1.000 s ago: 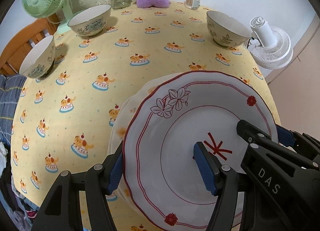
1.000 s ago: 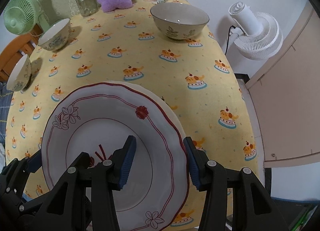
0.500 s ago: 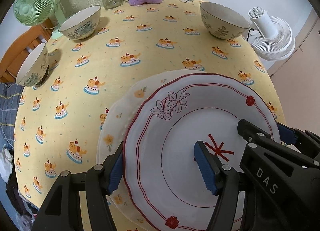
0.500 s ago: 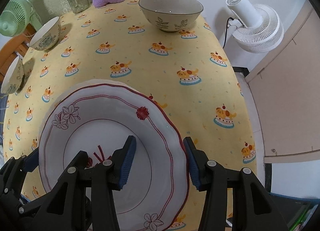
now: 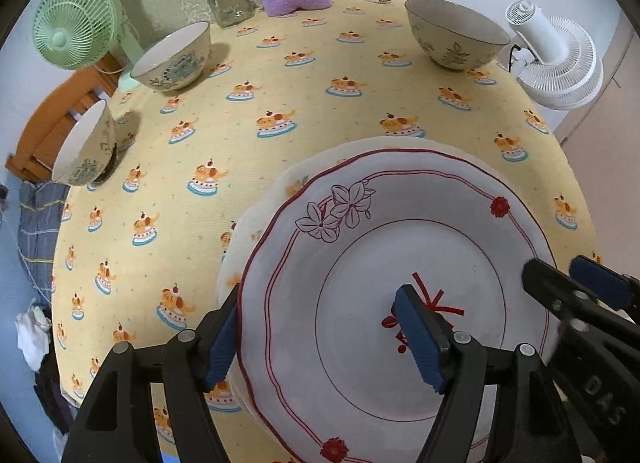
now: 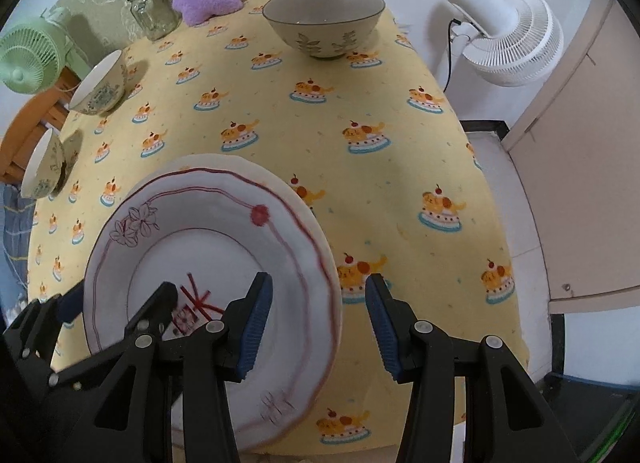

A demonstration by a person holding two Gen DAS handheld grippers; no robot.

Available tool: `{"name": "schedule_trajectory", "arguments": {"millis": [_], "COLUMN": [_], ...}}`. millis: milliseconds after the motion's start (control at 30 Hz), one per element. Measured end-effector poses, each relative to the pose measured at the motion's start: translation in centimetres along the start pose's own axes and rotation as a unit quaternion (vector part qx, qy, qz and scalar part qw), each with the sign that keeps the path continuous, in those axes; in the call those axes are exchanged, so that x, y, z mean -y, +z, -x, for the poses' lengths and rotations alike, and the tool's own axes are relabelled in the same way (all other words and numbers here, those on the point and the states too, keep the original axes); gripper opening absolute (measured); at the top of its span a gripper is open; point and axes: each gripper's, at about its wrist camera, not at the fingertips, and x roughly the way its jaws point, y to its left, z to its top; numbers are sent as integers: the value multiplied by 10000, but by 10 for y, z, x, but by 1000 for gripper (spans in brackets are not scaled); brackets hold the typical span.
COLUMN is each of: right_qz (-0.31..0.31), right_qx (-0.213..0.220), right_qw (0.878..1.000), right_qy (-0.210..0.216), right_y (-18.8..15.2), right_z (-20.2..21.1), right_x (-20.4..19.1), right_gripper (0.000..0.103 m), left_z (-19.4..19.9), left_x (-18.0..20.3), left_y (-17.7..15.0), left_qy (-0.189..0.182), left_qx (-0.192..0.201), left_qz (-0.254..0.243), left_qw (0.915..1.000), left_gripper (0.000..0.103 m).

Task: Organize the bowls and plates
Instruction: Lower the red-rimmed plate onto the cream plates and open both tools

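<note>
— Left gripper (image 5: 320, 343), from its own camera: how do its jaws stand?

— Released. They have just been opening. One pad sits right at the left rim of the plate (image 5: 420, 247), the other hangs over the plate's middle, and neither presses on it.

— And where is the plate?

— By the near edge of the table (image 5: 320, 103), lying flat on a lower plate (image 5: 288, 179), whose pale rim shows along the left and far sides.

— What about the bowls?

— One bowl (image 5: 456, 35) stands toward the far right corner. A second bowl (image 5: 172, 59) and a third bowl (image 5: 84, 147) stand along the left edge, well apart from the plates.

— Now the right camera. What does the right gripper (image 6: 320, 331) do?

— It is released as well. The plate's right rim lies between its jaws: the inner pad is over the plate, the outer pad is over bare cloth, apart from the rim. The plate looks blurred in this view.
</note>
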Motion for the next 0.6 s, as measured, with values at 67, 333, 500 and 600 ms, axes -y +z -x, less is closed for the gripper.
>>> {"name": "schedule_trajectory", "arguments": {"millis": [67,333,500,600], "right_qz": [-10,32,176,232], "right_qx": [-11,-107,-60,-20], "right_qw": [10000,9999,9998,9997], "right_qy": [35,97,-70,-108], "right_y": [-2,-6,-5,-3], "right_z": [1,-4,-4,-5], "right_x": [1,-1,-6,-9], "right_gripper": [35,32,33,34], "left_z": [0,-1,-1,-2], "left_x": [0,1,2,4], "left_y": [0,1,1,1], "left_qy": [20,91,203,362], "left_qx": [0,44,119,177], "left_qz": [6,74,37,-12], "left_qw": [10000,9999,9997,9992], "left_gripper": [75,77,76,76]}}
